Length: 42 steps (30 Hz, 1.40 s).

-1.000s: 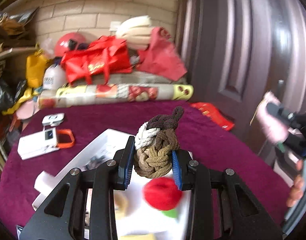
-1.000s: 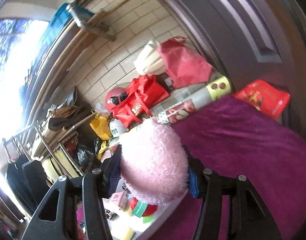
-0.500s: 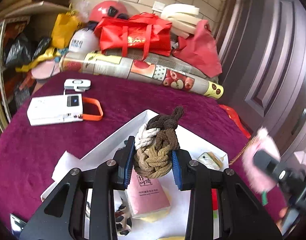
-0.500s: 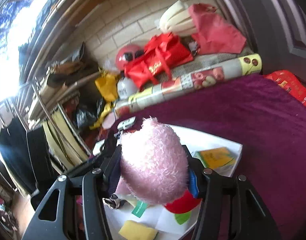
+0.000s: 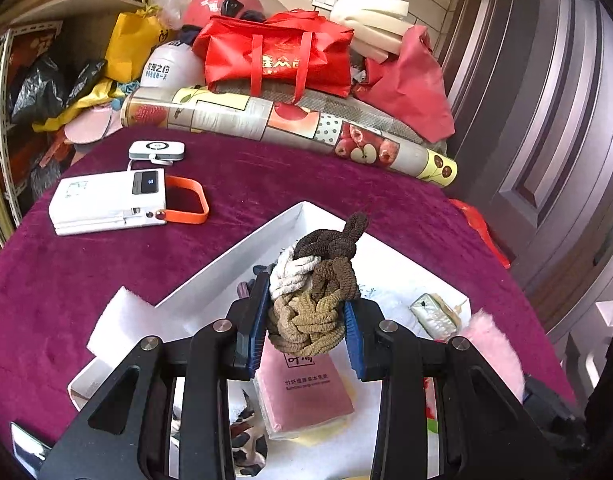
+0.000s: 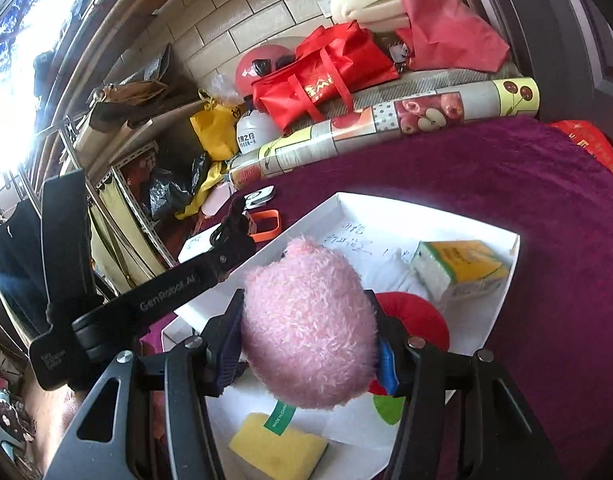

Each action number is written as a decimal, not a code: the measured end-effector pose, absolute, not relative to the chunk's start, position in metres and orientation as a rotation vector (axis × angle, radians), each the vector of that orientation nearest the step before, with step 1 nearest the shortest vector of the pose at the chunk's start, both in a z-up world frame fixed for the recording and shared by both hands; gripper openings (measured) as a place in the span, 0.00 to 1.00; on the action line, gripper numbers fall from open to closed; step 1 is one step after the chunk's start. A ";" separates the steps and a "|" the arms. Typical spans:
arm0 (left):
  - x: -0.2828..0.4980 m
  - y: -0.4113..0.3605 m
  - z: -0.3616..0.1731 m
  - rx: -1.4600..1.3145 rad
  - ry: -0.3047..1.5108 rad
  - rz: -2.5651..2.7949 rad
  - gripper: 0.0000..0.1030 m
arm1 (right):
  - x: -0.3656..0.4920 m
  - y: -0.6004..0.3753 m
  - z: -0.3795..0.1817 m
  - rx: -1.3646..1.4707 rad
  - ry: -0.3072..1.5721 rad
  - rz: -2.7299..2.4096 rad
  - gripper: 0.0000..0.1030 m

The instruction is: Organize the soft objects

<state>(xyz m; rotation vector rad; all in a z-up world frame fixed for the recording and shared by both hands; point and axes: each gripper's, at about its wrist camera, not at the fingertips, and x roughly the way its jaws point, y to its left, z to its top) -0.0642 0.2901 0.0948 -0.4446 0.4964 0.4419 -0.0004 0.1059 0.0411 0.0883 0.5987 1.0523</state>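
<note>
The left gripper (image 5: 305, 330) is closed on a knotted rope bundle (image 5: 312, 300) of brown, tan and white cords; both blue pads press its lower half, and its dark upper loops stand above the fingertips. The bundle is held above the white tray (image 5: 230, 256), which rests on the table (image 5: 66, 280) covered in a purple cloth. Below the left gripper, inside the tray, lies a pink packet (image 5: 302, 392) on top of a pale yellow item. A small silvery packet (image 5: 434, 316) lies in the tray to the right. The right gripper (image 6: 306, 344) is closed on a pink plush toy (image 6: 308, 332), which fills the gap between its fingers; a green tag hangs beneath it. The toy is held above the near part of the same tray (image 6: 502, 304). Directly under and beside it in the tray are a yellow sponge (image 6: 278, 446), a red round item (image 6: 416, 318) and a yellow-green tissue pack (image 6: 462, 270). The left gripper's arm (image 6: 162, 300) crosses the left side of the right wrist view. On the table outside the tray sit a white device with an orange strap (image 5: 106, 202) and a small white case (image 5: 157, 150). A rolled fruit-print mat (image 5: 286, 130) lies along the far table edge.
</note>
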 end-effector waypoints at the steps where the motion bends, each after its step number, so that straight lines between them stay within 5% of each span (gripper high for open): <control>1: -0.065 0.291 0.095 -0.451 0.491 0.446 0.36 | -0.001 0.107 0.040 0.085 0.599 1.052 0.55; 3: -0.070 0.294 0.097 -0.463 0.467 0.497 0.50 | -0.005 0.111 0.038 0.059 0.588 1.034 0.59; 5: -0.076 0.298 0.100 -0.468 0.435 0.547 0.88 | -0.006 0.113 0.038 0.054 0.586 1.030 0.69; 6: -0.079 0.299 0.102 -0.471 0.414 0.569 0.94 | -0.006 0.113 0.038 0.052 0.581 1.029 0.83; 7: -0.084 0.301 0.104 -0.472 0.391 0.592 1.00 | -0.007 0.112 0.038 0.053 0.572 1.025 0.86; 10: -0.099 0.303 0.113 -0.469 0.314 0.645 1.00 | -0.013 0.104 0.045 0.057 0.482 1.004 1.00; 26: -0.109 0.299 0.120 -0.429 0.247 0.719 1.00 | -0.031 0.035 0.092 0.146 0.172 0.793 1.00; 42: -0.090 0.275 0.133 -0.282 0.375 0.821 1.00 | -0.031 -0.008 0.104 0.118 0.129 0.531 1.00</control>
